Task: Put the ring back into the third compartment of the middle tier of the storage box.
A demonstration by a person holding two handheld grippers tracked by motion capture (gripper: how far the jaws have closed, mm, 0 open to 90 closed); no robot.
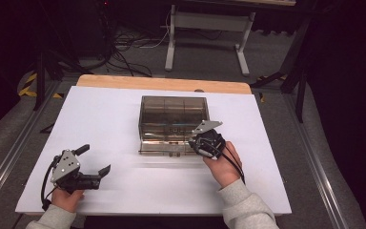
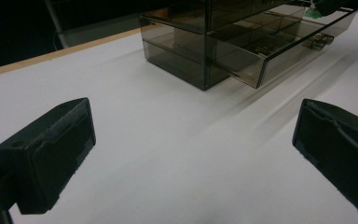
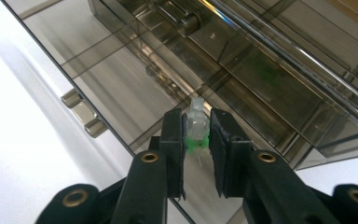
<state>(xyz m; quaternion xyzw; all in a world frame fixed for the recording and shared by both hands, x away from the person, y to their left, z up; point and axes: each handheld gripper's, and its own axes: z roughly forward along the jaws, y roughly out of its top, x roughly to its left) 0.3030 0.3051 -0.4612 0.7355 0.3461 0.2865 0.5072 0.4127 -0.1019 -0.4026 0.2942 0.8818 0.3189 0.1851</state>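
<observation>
Right claw (image 3: 196,140) pinches a small clear-and-green piece (image 3: 196,128), maybe a needle cap, over the open drawer (image 3: 135,88) of the smoky box (image 1: 173,114). Lower it straight into a compartment near the drawer front, then release. Left claw (image 2: 191,158) hangs wide open, empty, over the desk (image 2: 168,154), well left of the box.

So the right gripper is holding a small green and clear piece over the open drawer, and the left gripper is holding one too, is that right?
Not quite. The left gripper holds nothing: the left gripper view shows its jaws wide apart over bare table. The right gripper does hold the green and clear piece over the open drawer.
</observation>
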